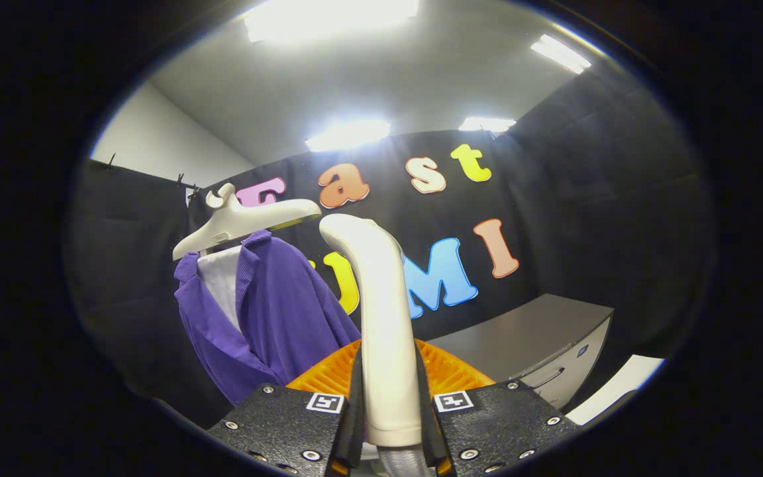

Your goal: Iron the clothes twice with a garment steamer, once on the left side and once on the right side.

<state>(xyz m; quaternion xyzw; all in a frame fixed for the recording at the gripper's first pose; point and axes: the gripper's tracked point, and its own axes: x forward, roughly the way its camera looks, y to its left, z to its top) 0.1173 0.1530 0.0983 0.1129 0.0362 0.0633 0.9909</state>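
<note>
While the jaws grasp the steamer [385, 331], a purple garment [275, 318] hangs beyond, left.

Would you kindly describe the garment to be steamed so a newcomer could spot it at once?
Start at the black cloth wall: a cream hanger stands out against it. From it hangs the purple shirt, beyond the steamer handle that the gripper is shut on. It is the only clothing, vivid purple with a white lining.

The gripper [391, 417] is built from two black, textured finger blocks, each fastened with silver screws and marked with a small black-and-white square tag on its top face. Black pads [357, 411] are fitted along the inner faces, and orange ribbed plastic [451, 372] is seen behind them.
</note>
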